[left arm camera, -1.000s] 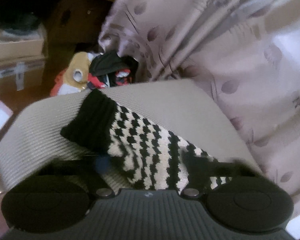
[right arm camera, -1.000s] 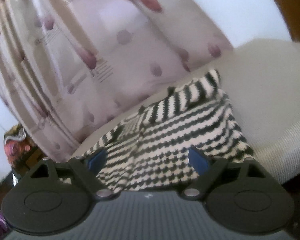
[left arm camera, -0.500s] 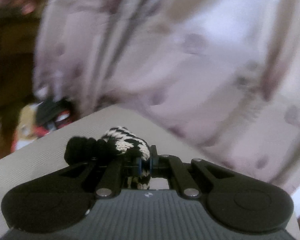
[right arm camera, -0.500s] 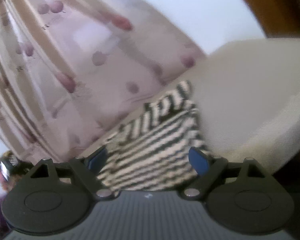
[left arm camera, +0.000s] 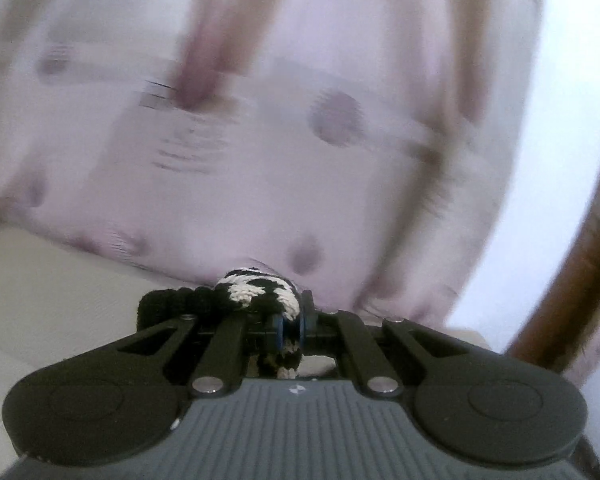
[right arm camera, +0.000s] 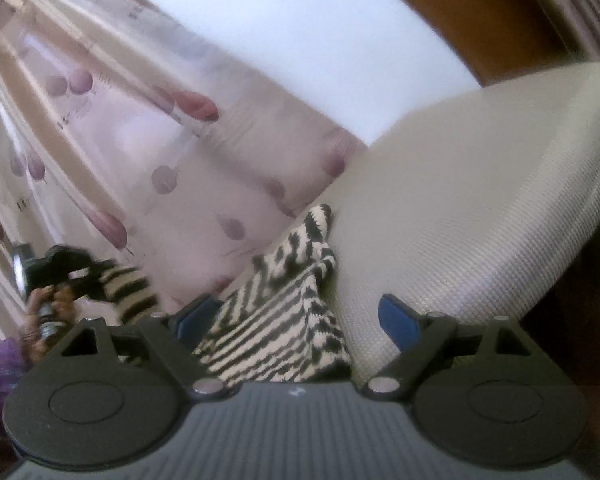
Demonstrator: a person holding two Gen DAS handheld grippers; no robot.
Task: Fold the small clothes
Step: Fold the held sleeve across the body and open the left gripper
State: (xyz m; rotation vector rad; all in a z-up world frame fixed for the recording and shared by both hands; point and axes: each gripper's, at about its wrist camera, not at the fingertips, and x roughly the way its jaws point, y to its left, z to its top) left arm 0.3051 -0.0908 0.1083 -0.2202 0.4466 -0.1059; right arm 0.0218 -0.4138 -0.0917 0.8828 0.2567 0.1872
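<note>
My left hand-held gripper [left arm camera: 290, 330] is pinched tight on the black-and-white knit garment [left arm camera: 260, 294] — a bunched fold of it sits clamped between the blue pads, black cuff spilling to the left. Behind it I see only the blurred pink curtain [left arm camera: 260, 140] and a strip of the cream cushion [left arm camera: 40, 280]. In the right wrist view the left hand-held gripper [right arm camera: 80, 276] shows at the far left, held in a person's hand [right arm camera: 46, 312], with the striped knit trailing from it. My right hand-held gripper [right arm camera: 296, 314] stands spread wide, gripping nothing — the rest of the garment [right arm camera: 284, 312] lies on the cushion [right arm camera: 480, 200] between and just ahead of its fingers, one corner peaked up towards the curtain [right arm camera: 140, 140].
</note>
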